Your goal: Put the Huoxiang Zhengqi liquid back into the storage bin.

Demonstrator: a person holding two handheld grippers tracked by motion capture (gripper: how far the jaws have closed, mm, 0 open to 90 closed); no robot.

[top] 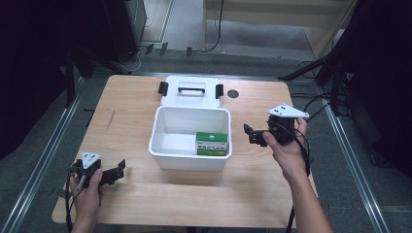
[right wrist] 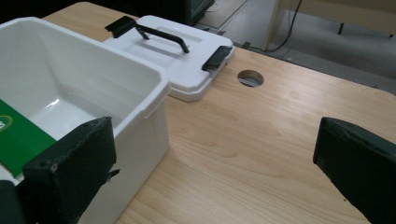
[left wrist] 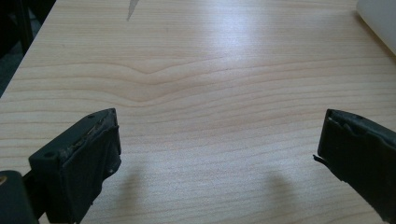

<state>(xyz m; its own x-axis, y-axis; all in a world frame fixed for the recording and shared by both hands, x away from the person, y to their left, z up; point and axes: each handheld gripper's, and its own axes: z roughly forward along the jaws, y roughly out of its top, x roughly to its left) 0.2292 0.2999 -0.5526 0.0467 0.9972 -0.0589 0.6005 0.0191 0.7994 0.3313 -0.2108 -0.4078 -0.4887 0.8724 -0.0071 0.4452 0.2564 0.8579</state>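
Observation:
A white plastic bin (top: 165, 160) (right wrist: 154, 98) stands in the middle of the table, and a green and white box (top: 212, 143) (right wrist: 18, 137) lies inside it at the right. Behind the bin rests its white lid (top: 190, 92) (right wrist: 187, 70) with a black handle and black clips. My right gripper (top: 248, 134) (right wrist: 212, 172) hovers open just right of the bin, holding nothing. Near the table's front left corner my left gripper (top: 121, 170) (left wrist: 219, 158) is open over bare wood, a corner of the bin (left wrist: 379, 18) at the top right of its view.
A round cable hole (top: 233, 93) (right wrist: 251, 78) is cut in the tabletop (top: 252, 194) right of the lid. A dark scratch (top: 111, 119) (left wrist: 132, 9) marks the wood at the left. Dark stands and cables surround the table on the floor.

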